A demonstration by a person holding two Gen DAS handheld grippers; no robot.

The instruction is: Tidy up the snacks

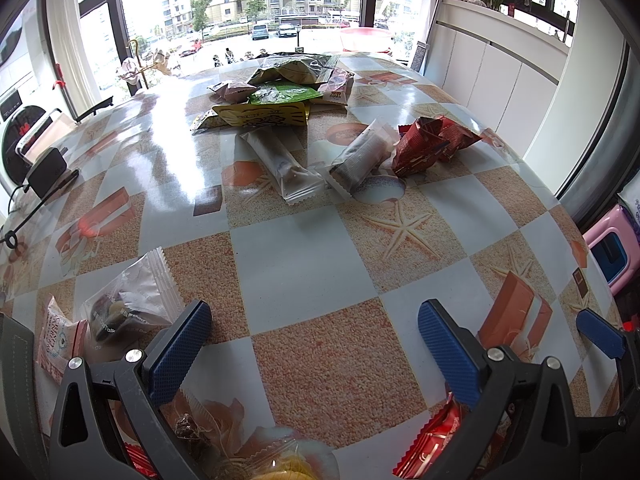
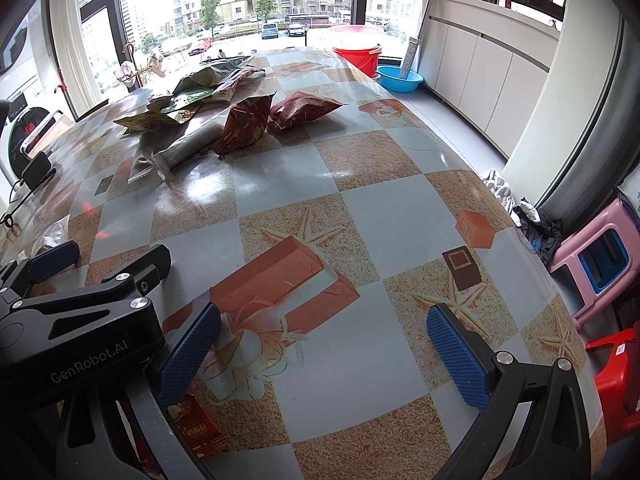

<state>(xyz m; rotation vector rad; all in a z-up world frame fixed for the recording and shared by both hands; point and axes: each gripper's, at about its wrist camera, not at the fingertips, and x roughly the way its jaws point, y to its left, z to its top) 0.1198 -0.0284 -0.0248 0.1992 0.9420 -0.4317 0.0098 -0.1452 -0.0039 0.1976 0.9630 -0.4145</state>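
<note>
A heap of snack bags (image 1: 288,80) lies at the far side of the checkered table (image 1: 304,248), also in the right wrist view (image 2: 200,92). In front of it lie two clear wrapped bars (image 1: 284,164) (image 1: 356,160) and red bags (image 1: 428,144) (image 2: 244,126). My left gripper (image 1: 316,356) is open and empty, low over the table. A clear packet (image 1: 128,300) and a pink packet (image 1: 56,340) lie at its left, a red packet (image 1: 432,444) below its right finger. My right gripper (image 2: 324,356) is open and empty; a red packet (image 2: 196,428) lies under its left finger.
A black device with a cable (image 1: 46,176) sits at the table's left edge. Right of the table are a pink stool (image 2: 596,264), a red stool (image 2: 616,376), clothes on the floor (image 2: 532,220), a red bucket (image 2: 358,50) and a blue basin (image 2: 398,78).
</note>
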